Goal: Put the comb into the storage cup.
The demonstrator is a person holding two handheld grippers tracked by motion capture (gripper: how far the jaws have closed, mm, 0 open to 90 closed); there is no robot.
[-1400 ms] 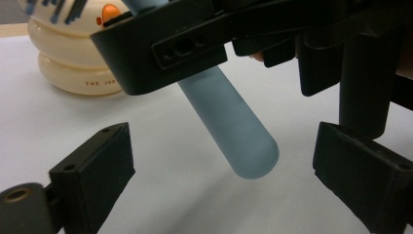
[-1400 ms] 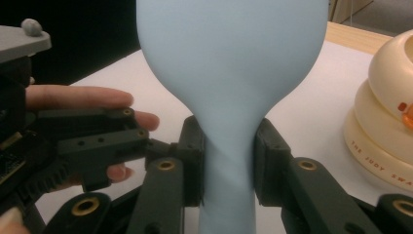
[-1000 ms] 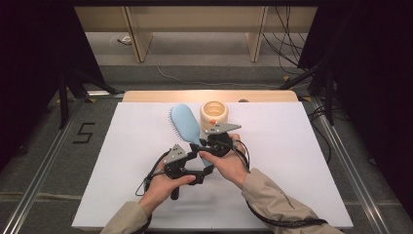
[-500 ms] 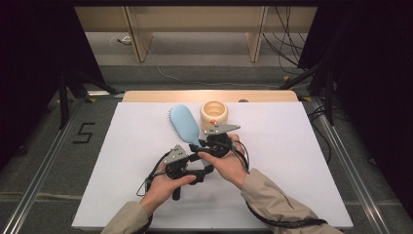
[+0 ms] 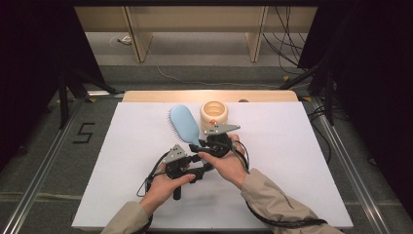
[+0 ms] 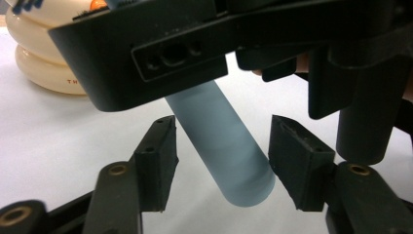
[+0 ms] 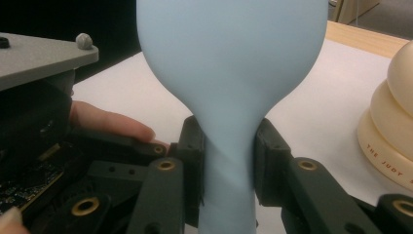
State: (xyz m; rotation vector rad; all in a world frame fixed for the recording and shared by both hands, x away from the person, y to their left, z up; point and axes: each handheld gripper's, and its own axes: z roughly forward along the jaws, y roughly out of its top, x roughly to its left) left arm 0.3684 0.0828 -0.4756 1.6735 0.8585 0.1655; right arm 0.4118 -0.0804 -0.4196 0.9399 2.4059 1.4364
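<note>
Right gripper (image 5: 207, 146) clamps the blue hairbrush (image 5: 184, 124) handle; left gripper (image 6: 221, 168) jaws open astride it; cream ringed cup (image 5: 214, 114) near the table's far edge holds an orange item (image 5: 213, 121).

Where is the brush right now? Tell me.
In the high view the brush lies mid-table just left of the cream holder, its handle clamped by the right gripper, with the handle's end between the left gripper's open jaws.
</note>
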